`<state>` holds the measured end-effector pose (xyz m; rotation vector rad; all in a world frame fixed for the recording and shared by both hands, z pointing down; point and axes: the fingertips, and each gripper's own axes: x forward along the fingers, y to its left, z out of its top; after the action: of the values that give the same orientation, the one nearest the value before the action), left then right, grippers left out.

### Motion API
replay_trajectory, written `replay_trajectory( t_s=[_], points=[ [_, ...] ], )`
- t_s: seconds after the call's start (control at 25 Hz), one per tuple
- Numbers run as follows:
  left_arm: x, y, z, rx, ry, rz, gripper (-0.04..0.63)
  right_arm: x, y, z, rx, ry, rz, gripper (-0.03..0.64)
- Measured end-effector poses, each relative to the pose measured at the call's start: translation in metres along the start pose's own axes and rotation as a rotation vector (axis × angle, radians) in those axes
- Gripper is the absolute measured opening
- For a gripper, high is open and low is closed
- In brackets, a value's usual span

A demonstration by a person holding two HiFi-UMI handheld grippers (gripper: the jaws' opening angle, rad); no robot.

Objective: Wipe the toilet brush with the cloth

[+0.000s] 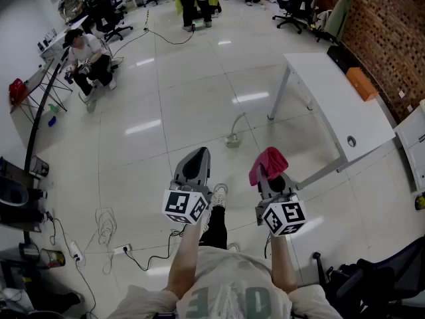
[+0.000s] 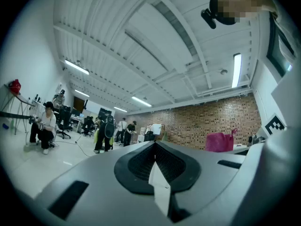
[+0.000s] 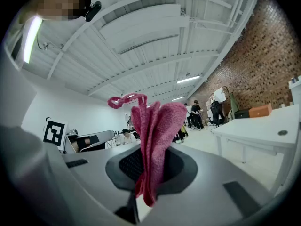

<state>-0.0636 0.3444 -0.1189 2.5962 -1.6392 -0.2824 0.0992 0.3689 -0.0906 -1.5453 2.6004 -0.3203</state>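
The right gripper (image 3: 150, 169) is clenched on the pink cloth (image 3: 154, 135), which stands bunched out of its jaws. The left gripper (image 2: 155, 166) is clenched on nothing, its jaws pressed together. Both are held level over the floor (image 1: 186, 105), with a white counter (image 1: 332, 105) off to the right. No toilet brush shows in any view. The cloth is in hand but wiping has not begun. The next move likely calls for finding the brush, gripping it with the left gripper and bringing the cloth to it.
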Motion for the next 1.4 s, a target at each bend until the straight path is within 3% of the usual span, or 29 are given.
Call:
replay_trajectory(
  t_s=[0.2, 0.44, 0.72, 1.04, 1.24, 1.4],
  points=[
    [0.091, 0.052, -0.015, 0.002, 0.008, -0.02, 0.002, 0.092, -0.046, 0.003, 0.029, -0.025, -0.016, 0.031],
    [0.218, 0.122, 0.002, 0.01, 0.002, -0.061, 0.002, 0.222, -0.088, 0.04, 0.006, -0.035, -0.033, 0.031],
    [0.346, 0.203, -0.004, 0.013, 0.028, -0.113, 0.002, 0.355, -0.13, 0.051, 0.02, -0.042, -0.044, 0.031],
    [0.41, 0.208, -0.037, -0.002, 0.072, -0.162, 0.002, 0.404, -0.186, 0.059, 0.025, -0.044, -0.071, 0.031],
    [0.418, 0.199, -0.062, 0.014, 0.068, -0.172, 0.002, 0.408, -0.211, 0.043, 0.016, -0.044, -0.052, 0.031],
    [0.427, 0.203, -0.089, 0.032, 0.004, -0.183, 0.002, 0.418, -0.227, 0.02, -0.03, -0.098, -0.004, 0.031]
  ],
)
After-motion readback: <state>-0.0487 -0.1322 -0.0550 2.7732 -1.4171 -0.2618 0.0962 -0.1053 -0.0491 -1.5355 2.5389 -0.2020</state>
